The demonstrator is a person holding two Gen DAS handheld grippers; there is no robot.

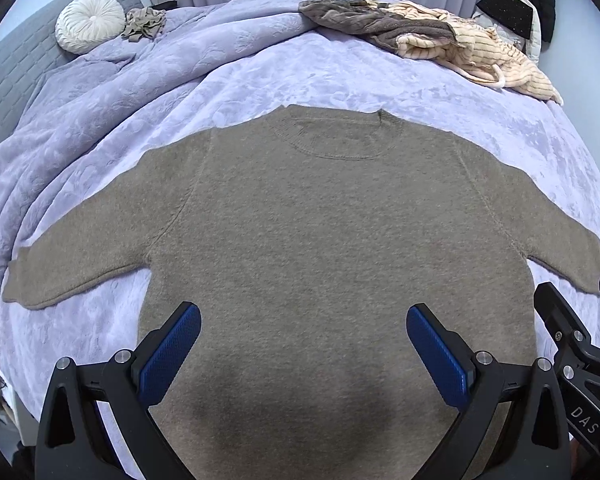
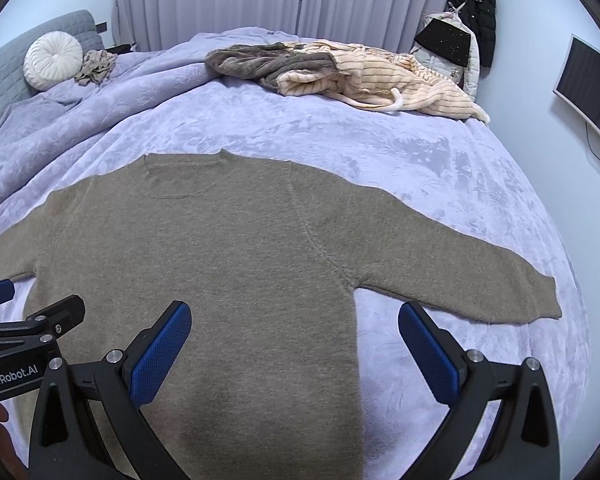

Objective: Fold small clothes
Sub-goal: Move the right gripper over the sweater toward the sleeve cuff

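Note:
A small olive-brown sweater [image 1: 320,232] lies flat on the lavender bedspread [image 1: 340,76], collar away from me and both sleeves spread out to the sides. My left gripper [image 1: 304,320] hovers open above the lower body of the sweater, nothing between its blue pads. In the right wrist view the same sweater [image 2: 220,248] fills the left and middle. My right gripper [image 2: 296,318] is open over the sweater's lower right side edge, just below the right sleeve [image 2: 460,276]. Each gripper shows at the edge of the other's view.
A heap of grey and cream striped clothes [image 1: 428,40] lies at the far side of the bed. A round white cushion [image 1: 90,22] and a crumpled tan cloth [image 1: 144,24] sit at the far left by a grey headboard. A monitor [image 2: 588,88] hangs on the right wall.

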